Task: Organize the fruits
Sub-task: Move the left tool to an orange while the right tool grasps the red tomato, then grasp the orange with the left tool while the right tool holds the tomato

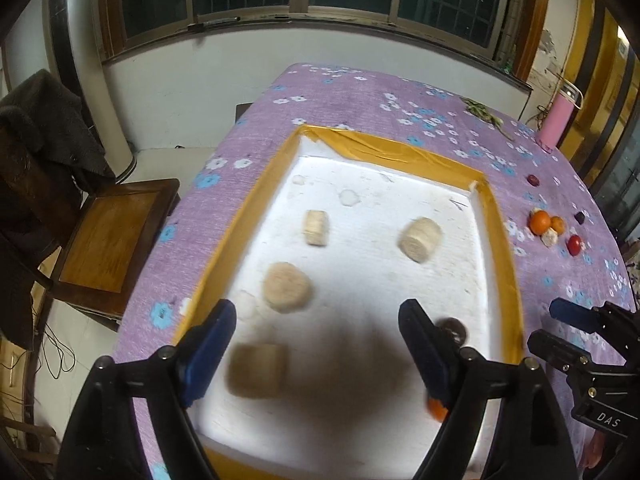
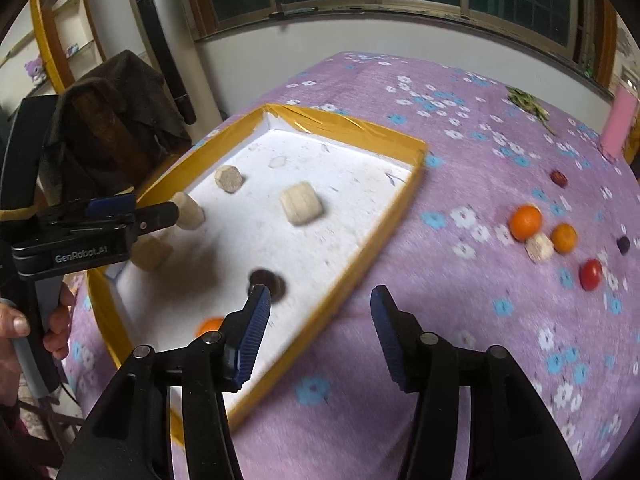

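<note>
Left wrist | both jaws wide, empty | orange (image 1: 436, 410) half-hidden behind finger | tray (image 1: 496, 216) blurred

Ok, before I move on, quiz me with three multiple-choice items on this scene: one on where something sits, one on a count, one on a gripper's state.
1. Where does the red tomato-like fruit lie?
A. inside the tray
B. on the purple tablecloth, right of the tray
C. between the right gripper's fingers

2. How many orange fruits sit together in the cluster on the cloth?
A. two
B. four
C. none

3. What state is the left gripper in?
A. shut on a pale block
B. shut on nothing
C. open, holding nothing

Answers:
1. B: it rests on the tablecloth, outside the yellow-rimmed tray.
2. A: a larger orange and a smaller orange flank a pale piece.
3. C: its blue pads stand wide apart above the tray floor with nothing between them.
</note>
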Motion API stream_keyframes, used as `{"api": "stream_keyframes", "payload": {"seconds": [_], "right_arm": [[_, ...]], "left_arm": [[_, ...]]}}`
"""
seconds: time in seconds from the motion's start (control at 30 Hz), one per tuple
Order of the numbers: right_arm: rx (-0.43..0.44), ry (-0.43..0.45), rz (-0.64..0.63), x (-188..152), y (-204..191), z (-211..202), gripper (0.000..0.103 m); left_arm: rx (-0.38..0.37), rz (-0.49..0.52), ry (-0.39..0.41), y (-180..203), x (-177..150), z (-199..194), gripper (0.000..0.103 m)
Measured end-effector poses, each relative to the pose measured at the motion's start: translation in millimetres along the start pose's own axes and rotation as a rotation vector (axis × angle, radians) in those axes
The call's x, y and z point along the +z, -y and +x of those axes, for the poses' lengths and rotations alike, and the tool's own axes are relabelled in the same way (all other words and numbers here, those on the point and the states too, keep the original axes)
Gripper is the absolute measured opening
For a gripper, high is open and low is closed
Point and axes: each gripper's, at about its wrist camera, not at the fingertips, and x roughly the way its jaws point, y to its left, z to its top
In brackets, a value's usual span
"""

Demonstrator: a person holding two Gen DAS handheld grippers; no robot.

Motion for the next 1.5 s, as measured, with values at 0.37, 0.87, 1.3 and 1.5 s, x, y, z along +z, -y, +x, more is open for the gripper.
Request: {"api": "stream_keyframes", "payload": {"seconds": [0.37, 0.87, 1.3, 1.5], "right_arm": [[-0.034, -0.005, 0.139, -35, 72, -30, 0.054], [-0.157, 0.051, 0.295, -38, 215, -54, 0.055], [-0.088, 0.026, 0.241, 2, 259, 6, 0.044], [-0.099, 0.063, 0.18, -1, 258, 5, 0.028]], "left_arm": [[-0.039, 0.047, 0.005, 66, 0, -7, 0.088], [-0.086, 0.176, -0.038, 173, 8, 5, 0.088], [-0.081, 0.275, -0.08, 238, 35, 38, 0.088], [-0.107, 0.258, -0.107, 259, 54, 66, 0.088]]}}
